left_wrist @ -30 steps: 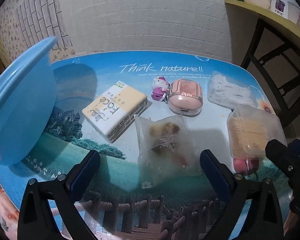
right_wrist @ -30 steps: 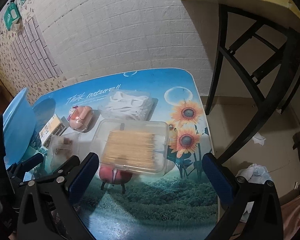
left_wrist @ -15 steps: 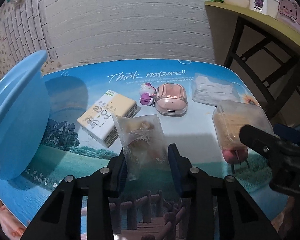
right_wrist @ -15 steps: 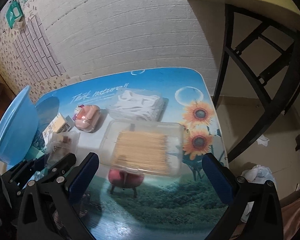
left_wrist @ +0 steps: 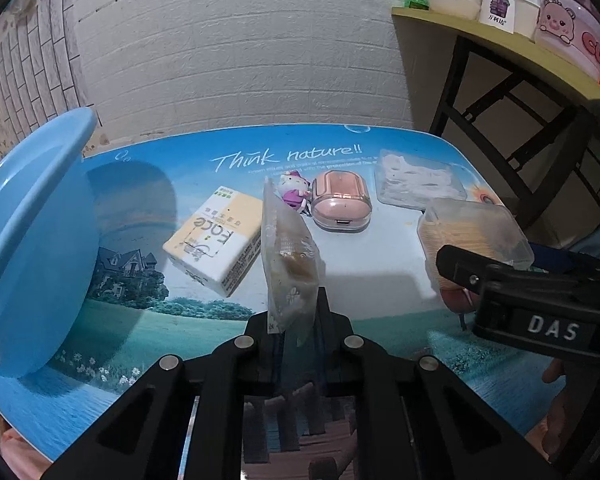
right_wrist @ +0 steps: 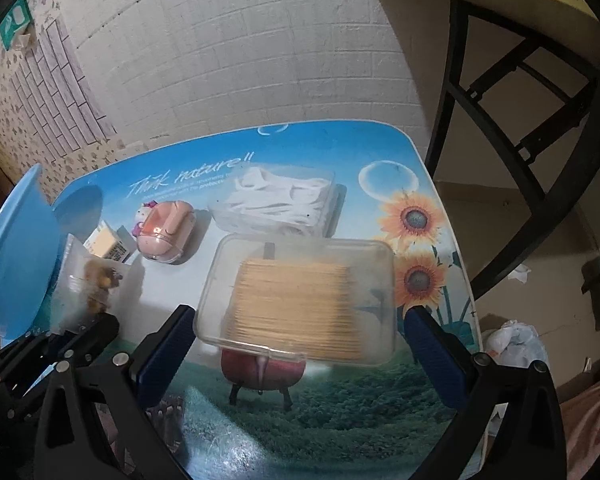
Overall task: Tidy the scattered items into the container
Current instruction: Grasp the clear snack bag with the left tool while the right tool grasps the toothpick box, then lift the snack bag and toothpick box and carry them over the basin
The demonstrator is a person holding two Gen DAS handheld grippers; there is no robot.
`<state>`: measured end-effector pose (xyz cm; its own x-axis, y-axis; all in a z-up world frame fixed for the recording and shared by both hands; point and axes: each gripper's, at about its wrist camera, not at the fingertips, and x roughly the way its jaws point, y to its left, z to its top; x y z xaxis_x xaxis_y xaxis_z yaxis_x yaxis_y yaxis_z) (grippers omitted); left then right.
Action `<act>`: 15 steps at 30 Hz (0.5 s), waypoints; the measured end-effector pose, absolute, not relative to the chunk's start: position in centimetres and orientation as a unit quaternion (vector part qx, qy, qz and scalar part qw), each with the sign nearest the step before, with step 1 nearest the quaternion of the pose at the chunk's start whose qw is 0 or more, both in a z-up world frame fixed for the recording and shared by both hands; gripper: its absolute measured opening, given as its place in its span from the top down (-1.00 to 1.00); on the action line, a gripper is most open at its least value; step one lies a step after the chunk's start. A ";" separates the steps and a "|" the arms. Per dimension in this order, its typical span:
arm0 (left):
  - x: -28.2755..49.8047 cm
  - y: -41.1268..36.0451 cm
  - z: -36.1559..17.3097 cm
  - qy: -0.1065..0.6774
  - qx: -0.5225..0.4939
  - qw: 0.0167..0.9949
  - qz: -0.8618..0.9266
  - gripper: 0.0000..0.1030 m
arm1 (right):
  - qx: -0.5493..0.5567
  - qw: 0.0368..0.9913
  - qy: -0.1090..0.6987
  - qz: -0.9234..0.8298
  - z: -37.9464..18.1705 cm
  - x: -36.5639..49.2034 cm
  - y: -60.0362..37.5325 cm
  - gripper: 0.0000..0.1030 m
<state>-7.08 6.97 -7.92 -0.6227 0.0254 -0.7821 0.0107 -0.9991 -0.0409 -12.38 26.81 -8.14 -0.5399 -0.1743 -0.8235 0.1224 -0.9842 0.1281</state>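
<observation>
A: Just right of the blue basin (left_wrist: 32, 248), the left gripper (left_wrist: 296, 316) is pinching the bottom edge of the clear snack pouch (left_wrist: 288, 252), so the pouch is standing up on end over the desk (left_wrist: 380, 280). The fingers have just been closing and are now pressed tight on that thin film.

B: What is worrying you there?

A: The grip is sitting on one corner only, I think. The filling is hanging above the pinch, so the pouch may be flopping over or sliding out on the swing toward the basin. It could also be brushing the tissue pack (left_wrist: 216, 244), which is lying between the pouch and the basin.

B: And the right gripper (right_wrist: 300, 344)?

A: Its blue fingers (right_wrist: 168, 344) are spreading wide on either side of the clear toothpick box (right_wrist: 300, 300), well right of the basin, and not pressing it yet. The lid looks slick; a squeeze near the front edge may be making it skid or tip.

B: The rest?

A: The pink earbud case (left_wrist: 342, 206), the cat charm (left_wrist: 294, 194) and the floss-pick box (left_wrist: 418, 184) are lying farther from the basin, untouched.
</observation>
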 end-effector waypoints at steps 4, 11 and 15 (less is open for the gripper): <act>-6.7 6.8 -7.5 -0.017 -0.422 0.011 0.906 0.82 | 0.475 0.075 -0.029 -0.876 -8.4 -12.7 26.7 -1.00; -6.7 6.0 -7.4 -0.022 -0.419 0.015 0.908 0.82 | 0.479 0.058 -0.029 -0.875 -9.0 -13.6 26.4 -1.00; -6.5 5.4 -7.3 -0.027 -0.417 0.016 0.908 0.82 | 0.476 0.057 -0.018 -0.877 -9.1 -13.8 25.9 -1.00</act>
